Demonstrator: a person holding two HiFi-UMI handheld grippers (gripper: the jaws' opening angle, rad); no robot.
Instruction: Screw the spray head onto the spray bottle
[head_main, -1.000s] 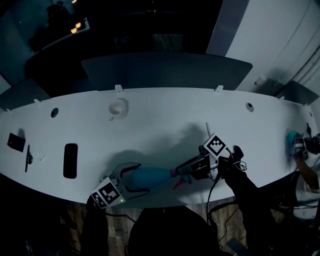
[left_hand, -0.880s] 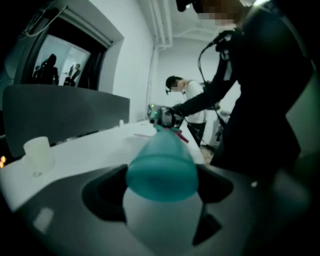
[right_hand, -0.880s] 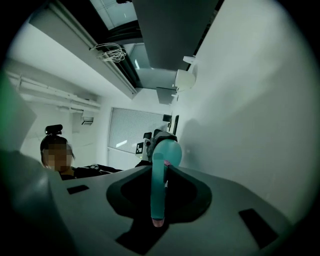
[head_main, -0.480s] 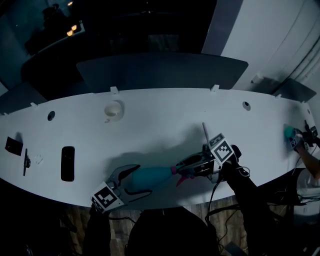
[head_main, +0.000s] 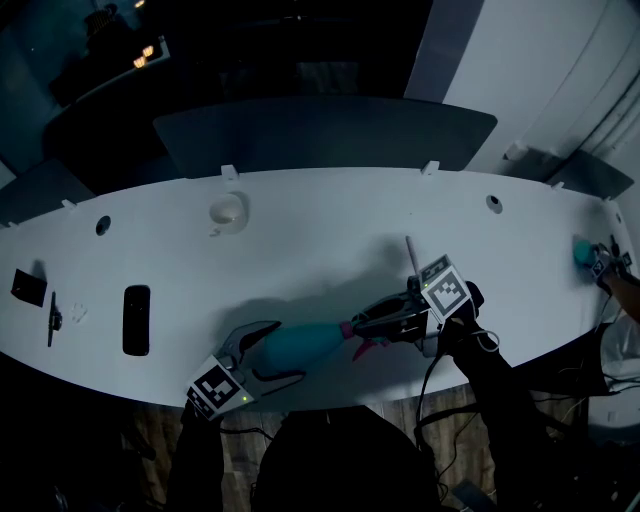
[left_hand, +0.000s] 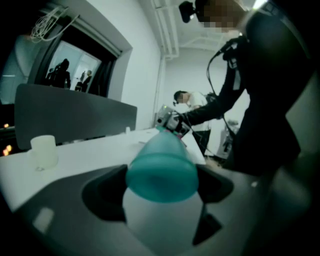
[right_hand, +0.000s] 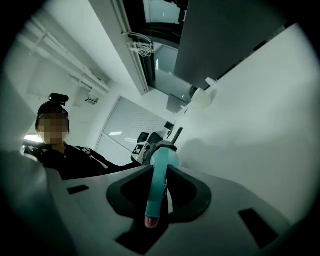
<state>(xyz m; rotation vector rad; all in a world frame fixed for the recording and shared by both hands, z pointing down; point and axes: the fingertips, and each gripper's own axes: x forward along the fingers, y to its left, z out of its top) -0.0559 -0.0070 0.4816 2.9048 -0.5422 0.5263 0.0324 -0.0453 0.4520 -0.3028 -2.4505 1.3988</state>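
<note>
A teal spray bottle (head_main: 300, 345) lies level above the white table's (head_main: 300, 250) front edge, held between both grippers. My left gripper (head_main: 272, 352) is shut on its base end; in the left gripper view the bottle (left_hand: 161, 175) fills the space between the dark pads. My right gripper (head_main: 368, 326) is shut on the spray head (head_main: 362, 335), whose pink collar meets the bottle's neck. From the right gripper view the teal spray head (right_hand: 159, 185) stands between the jaws of the right gripper (right_hand: 159, 197), its pink tip toward the camera. How far the thread is engaged is hidden.
A white cup (head_main: 227, 211) stands at the back left of the table. A black flat device (head_main: 136, 320) and small dark items (head_main: 30, 286) lie at the left. A grey divider panel (head_main: 320, 135) runs behind the table. Another person's hand (head_main: 612, 280) works at the far right edge.
The right gripper has rolled with the spray head in it, its marker cube turning and the pink trigger swinging up. Both hands and the bottle stay in about the same place.
</note>
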